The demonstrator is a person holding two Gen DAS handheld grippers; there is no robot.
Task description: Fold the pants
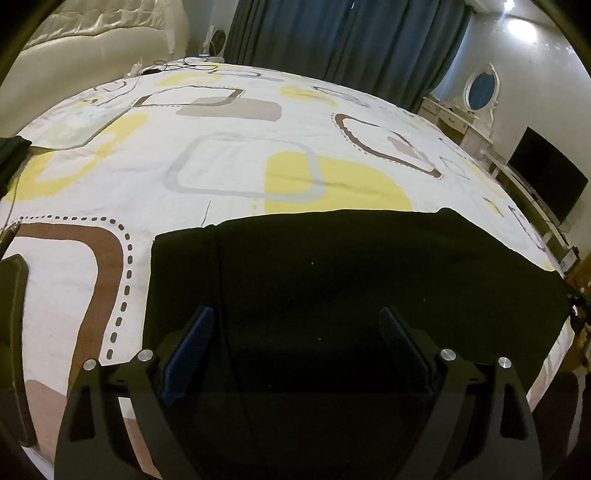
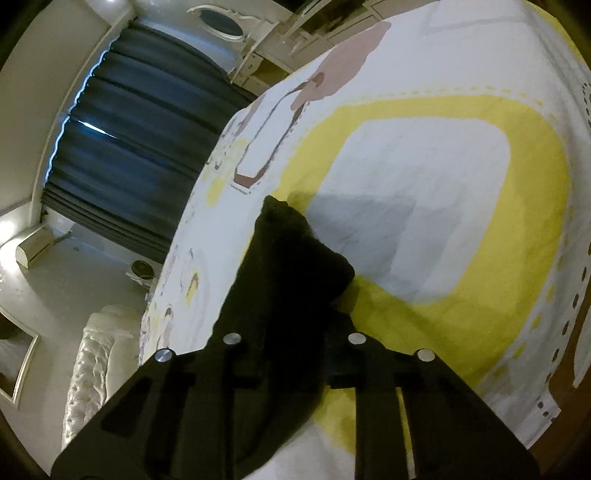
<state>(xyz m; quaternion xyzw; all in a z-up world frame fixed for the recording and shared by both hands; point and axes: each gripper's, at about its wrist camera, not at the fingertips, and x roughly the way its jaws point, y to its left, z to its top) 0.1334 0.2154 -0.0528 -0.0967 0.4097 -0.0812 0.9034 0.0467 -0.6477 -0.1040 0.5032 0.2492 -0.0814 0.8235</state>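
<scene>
Black pants (image 1: 351,280) lie flat on the patterned bedsheet (image 1: 229,158) in the left wrist view, spread across the near part of the bed. My left gripper (image 1: 297,325) is open just above the pants, its blue-padded fingers (image 1: 192,347) wide apart and holding nothing. In the right wrist view my right gripper (image 2: 295,314) is shut on a bunched end of the black pants (image 2: 291,251), lifted above the sheet (image 2: 424,166). The fabric hides its fingertips.
The bed has a white sheet with yellow, brown and grey shapes. Cables (image 1: 177,66) lie at the far edge. A dark cloth (image 1: 11,155) sits at the left edge. A dresser with mirror (image 1: 476,96), a TV (image 1: 546,177) and dark curtains (image 1: 332,33) stand beyond.
</scene>
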